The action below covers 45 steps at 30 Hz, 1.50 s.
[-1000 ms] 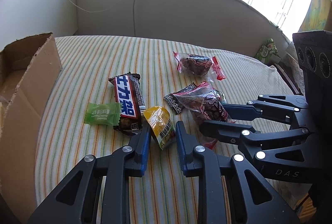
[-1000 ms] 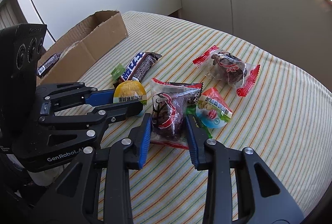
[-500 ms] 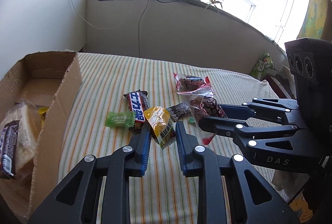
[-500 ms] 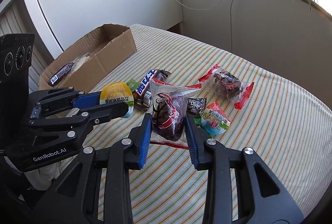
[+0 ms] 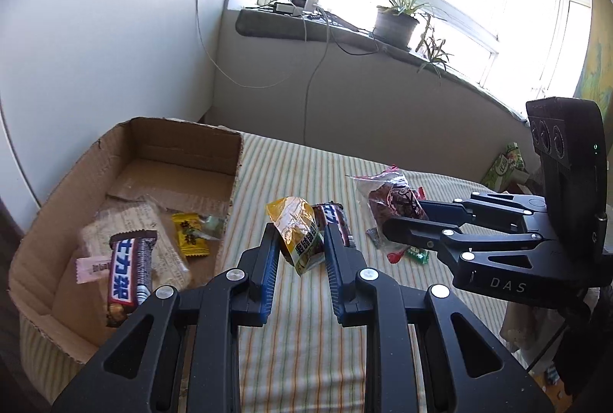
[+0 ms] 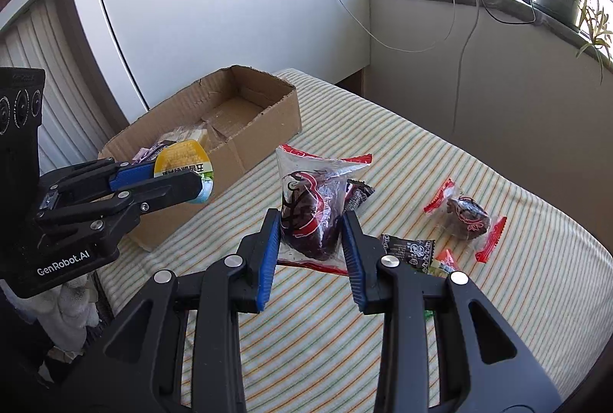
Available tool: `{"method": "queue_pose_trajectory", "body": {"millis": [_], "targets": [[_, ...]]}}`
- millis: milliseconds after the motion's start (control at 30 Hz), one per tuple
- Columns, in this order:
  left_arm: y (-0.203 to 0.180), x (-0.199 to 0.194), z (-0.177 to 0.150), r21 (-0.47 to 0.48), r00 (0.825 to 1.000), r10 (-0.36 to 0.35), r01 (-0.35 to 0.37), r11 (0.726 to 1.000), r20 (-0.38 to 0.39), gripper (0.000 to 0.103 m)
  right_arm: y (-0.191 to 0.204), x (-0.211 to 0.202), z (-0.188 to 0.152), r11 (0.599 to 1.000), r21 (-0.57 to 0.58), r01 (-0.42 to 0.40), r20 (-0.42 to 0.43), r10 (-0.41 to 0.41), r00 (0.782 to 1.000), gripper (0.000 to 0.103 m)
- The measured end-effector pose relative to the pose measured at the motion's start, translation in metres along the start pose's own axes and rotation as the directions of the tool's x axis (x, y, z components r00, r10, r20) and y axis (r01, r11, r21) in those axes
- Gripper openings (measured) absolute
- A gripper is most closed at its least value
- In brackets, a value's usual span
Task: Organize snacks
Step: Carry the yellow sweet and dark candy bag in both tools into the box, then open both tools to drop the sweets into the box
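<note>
My left gripper point(image 5: 299, 240) is shut on a yellow snack packet point(image 5: 299, 233) and holds it in the air just right of the cardboard box point(image 5: 184, 145). It also shows in the right wrist view point(image 6: 184, 164). My right gripper point(image 6: 310, 233) is shut on a clear packet of dark red snack point(image 6: 310, 210), lifted above the striped cloth point(image 6: 383, 336). That packet shows in the left wrist view point(image 5: 390, 198). The box holds a chocolate bar point(image 5: 128, 275), a small yellow candy point(image 5: 189, 233) and a pale flat packet point(image 5: 134, 221).
On the cloth lie a red-ended dark snack packet point(image 6: 465, 213), a small black packet point(image 6: 410, 248) and another chocolate bar point(image 5: 339, 221). A windowsill with a potted plant point(image 5: 396, 22) and cables runs behind. The table edge is near at right.
Both grippers have lifted their packets off the cloth and moved left toward the box. The box interior has come into view.
</note>
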State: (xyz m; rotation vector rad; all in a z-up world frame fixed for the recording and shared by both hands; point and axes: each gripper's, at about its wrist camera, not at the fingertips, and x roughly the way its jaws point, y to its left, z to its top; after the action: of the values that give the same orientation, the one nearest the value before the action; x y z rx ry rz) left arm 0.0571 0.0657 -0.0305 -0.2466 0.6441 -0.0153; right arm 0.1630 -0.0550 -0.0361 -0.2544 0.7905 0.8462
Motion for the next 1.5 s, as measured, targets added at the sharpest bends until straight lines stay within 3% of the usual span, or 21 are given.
{"method": "queue_pose_trajectory", "body": {"millis": [333, 767, 1500], "targets": [[0.046, -0.025, 0.005, -0.073, 0.995, 0.087, -0.083, 0.994, 0.054, 0.022, 0.038, 0.021, 0.037, 0.997, -0.067, -0.036, 0.019, 0.038, 0.999, 0.033], [0.095, -0.043, 0.004, -0.140, 0.982, 0.178, -0.168, 0.976, 0.067, 0.022, 0.068, 0.064, 0.071, 0.989, -0.127, -0.074, -0.002, 0.075, 0.997, 0.033], [0.114, -0.036, 0.007, -0.159, 0.973, 0.225, -0.214, 0.964, 0.051, 0.022, 0.088, 0.101, 0.088, 0.983, -0.156, -0.099, -0.034, 0.095, 0.995, 0.034]]}}
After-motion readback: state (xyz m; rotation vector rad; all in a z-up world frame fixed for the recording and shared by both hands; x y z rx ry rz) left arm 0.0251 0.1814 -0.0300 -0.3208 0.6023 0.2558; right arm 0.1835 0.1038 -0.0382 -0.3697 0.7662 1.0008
